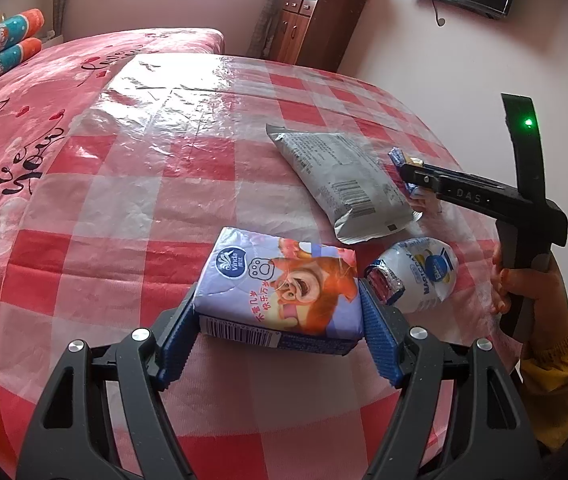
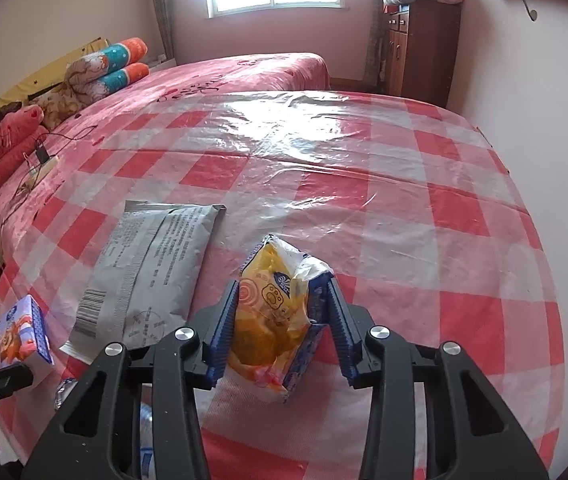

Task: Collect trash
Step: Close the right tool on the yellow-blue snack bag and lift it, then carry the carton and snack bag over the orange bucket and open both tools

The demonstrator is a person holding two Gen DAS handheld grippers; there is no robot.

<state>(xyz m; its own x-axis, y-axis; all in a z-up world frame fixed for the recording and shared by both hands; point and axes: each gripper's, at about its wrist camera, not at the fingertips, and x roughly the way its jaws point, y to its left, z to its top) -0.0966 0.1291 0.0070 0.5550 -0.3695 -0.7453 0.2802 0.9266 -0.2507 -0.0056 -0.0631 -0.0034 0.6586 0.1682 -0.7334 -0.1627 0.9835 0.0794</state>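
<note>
Your left gripper [image 1: 279,320] clamps the tissue pack [image 1: 279,284]; your right gripper [image 2: 279,332] pinches the yellow wrapper [image 2: 273,312], both lifted for binning; bottle [image 1: 424,276] waits at three o'clock.

My left claw [image 1: 277,326] has black arms and ridged blue pads; between them I see a lilac tissue pack [image 1: 279,284] printed with an orange cartoon animal and a blue round logo. My right claw [image 2: 281,320], same black and blue, frames a yellow-orange wrapper [image 2: 273,304] with blue edges. The counter [image 1: 163,184] wears red-and-white checks under glossy clear film. A silver-grey pouch [image 1: 340,180] carries black print and a barcode. The small bottle [image 1: 424,276] is white with a blue-yellow label. The bedspread [image 1: 15,128] is pink with red hearts and black script.
</note>
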